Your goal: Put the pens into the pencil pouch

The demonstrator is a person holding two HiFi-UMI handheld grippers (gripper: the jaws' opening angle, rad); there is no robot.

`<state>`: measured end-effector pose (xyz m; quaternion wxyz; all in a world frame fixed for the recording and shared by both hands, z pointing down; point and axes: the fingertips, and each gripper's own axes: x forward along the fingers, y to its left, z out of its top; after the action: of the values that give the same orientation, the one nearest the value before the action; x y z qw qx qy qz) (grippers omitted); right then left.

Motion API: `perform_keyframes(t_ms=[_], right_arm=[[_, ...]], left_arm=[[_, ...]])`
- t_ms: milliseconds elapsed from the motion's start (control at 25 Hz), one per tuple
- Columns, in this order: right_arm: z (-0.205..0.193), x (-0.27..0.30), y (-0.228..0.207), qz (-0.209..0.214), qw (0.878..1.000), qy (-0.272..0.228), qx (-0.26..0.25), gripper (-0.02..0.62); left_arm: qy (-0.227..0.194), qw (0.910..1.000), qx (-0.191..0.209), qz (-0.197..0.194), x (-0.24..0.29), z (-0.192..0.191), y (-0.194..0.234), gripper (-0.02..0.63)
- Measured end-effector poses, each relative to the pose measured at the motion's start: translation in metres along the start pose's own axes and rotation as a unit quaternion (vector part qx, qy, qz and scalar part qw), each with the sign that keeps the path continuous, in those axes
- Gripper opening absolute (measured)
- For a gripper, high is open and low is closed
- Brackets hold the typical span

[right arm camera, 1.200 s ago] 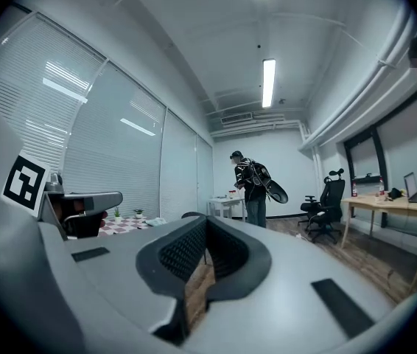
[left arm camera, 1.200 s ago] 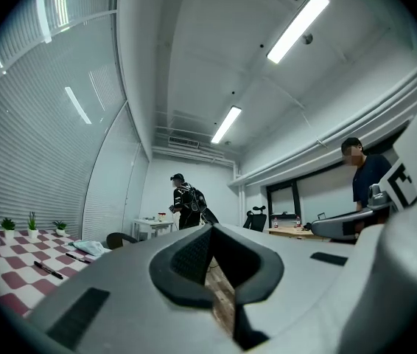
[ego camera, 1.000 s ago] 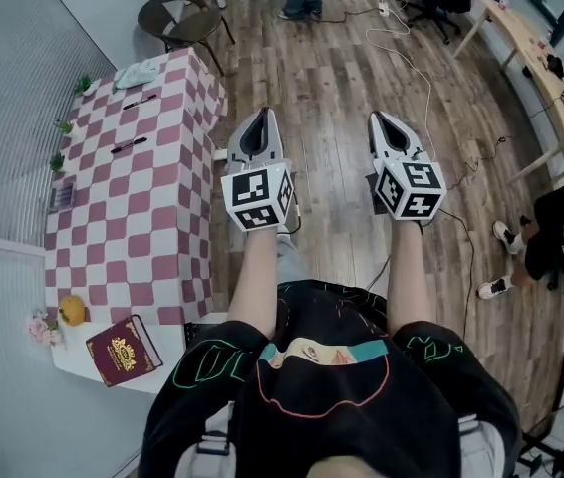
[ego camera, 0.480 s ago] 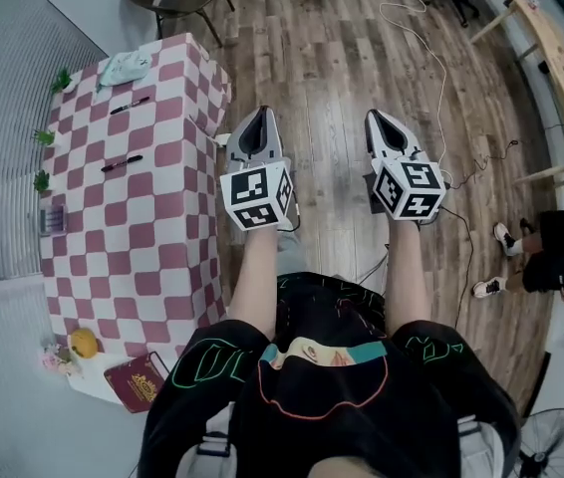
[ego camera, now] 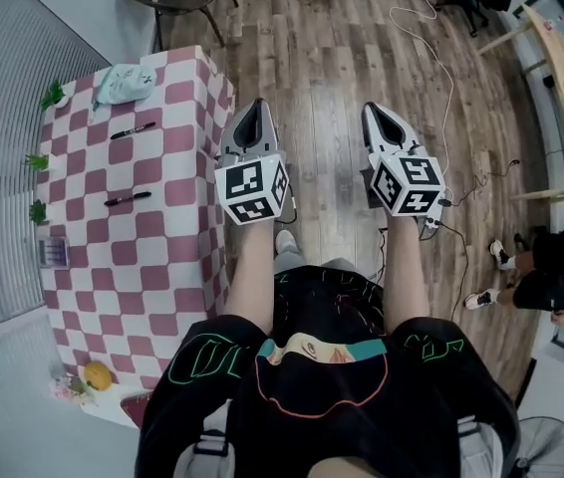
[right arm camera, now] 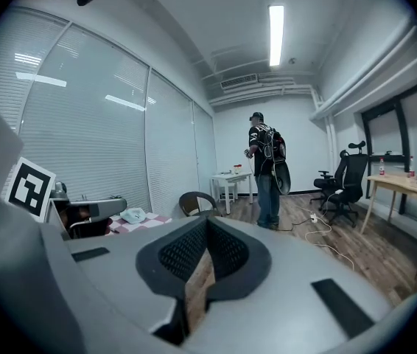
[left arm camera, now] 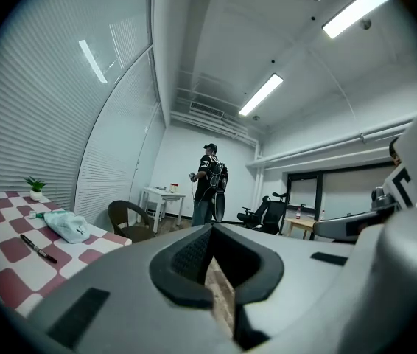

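Both my tools are closed with nothing in them: the left gripper (ego camera: pixel 255 110) has its dark pads pressed together on empty air, and the right gripper (ego camera: pixel 375 110) likewise; both hang over the brown wooden plank floor (ego camera: pixel 322 78), clear of the table's edge. To the left of my left gripper stands the pink-and-white checked table (ego camera: pixel 167 267); on it, nearest, lies a slim black pen (ego camera: pixel 127 199); beyond that, a second black pen (ego camera: pixel 133 129); farthest, at the table's far end, the pale green soft pencil pouch (ego camera: pixel 123 82). I judge the pens light, stiff and smooth, apt to roll or twist between pads, so I would pinch each across the middle of its barrel; the pouch looks like limp cloth that will sag and slide, so one tool should take it by the lip of its opening. I cannot tell whether its zip is open, nor which end of either pen is capped; the left gripper view shows only one pen, and the right gripper view none that I can make out.
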<state>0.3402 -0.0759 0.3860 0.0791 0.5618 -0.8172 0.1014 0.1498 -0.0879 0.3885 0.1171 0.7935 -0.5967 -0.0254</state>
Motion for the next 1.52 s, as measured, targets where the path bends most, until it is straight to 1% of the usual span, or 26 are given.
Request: perform_keyframes(t_ms=[200,320,400,480,680,840,1000,1080,1240,1360,1520], right_arm=[[0.014,0.018,-0.006,-0.006,1.0,0.004,-0.013,0.003],[0.031,0.036,0.007,0.012,1.0,-0.006,-0.02,0.003],[0.04,0.053,0.026,0.038,0.999,-0.012,-0.028,0.003],[0.05,0.073,0.053,0.072,0.996,-0.017,-0.04,0.003],[0.071,0.122,0.114,0.155,0.986,-0.028,-0.063,0.003],[0.071,0.167,0.163,0.225,0.971,-0.021,-0.073,0.003],[0.062,0.216,0.206,0.29,0.954,0.001,-0.079,0.003],[0.056,0.241,0.226,0.321,0.944,0.014,-0.079,0.003],[0.045,0.29,0.266,0.381,0.92,0.042,-0.084,0.003],[0.041,0.32,0.289,0.417,0.902,0.06,-0.089,0.003],[0.041,0.354,0.314,0.458,0.881,0.075,-0.094,0.003]], left_arm=[[-0.01,0.9999,-0.013,0.001,0.016,0.009,0.014,-0.005],[-0.025,0.9996,-0.008,0.012,0.015,0.024,0.029,-0.005],[-0.038,0.9988,-0.004,0.03,0.011,0.037,0.047,-0.005],[-0.052,0.997,-0.001,0.056,0.004,0.049,0.071,-0.005],[-0.081,0.9877,-0.002,0.134,-0.018,0.071,0.136,-0.005],[-0.092,0.9755,-0.006,0.2,-0.031,0.076,0.187,-0.005],[-0.085,0.9611,-0.015,0.262,-0.037,0.067,0.232,-0.005],[-0.077,0.9517,-0.022,0.296,-0.04,0.059,0.254,-0.005],[-0.059,0.9298,-0.04,0.361,-0.044,0.042,0.293,-0.005],[-0.048,0.9155,-0.049,0.397,-0.041,0.035,0.313,-0.005],[-0.038,0.8984,-0.054,0.434,-0.034,0.033,0.334,-0.005]])
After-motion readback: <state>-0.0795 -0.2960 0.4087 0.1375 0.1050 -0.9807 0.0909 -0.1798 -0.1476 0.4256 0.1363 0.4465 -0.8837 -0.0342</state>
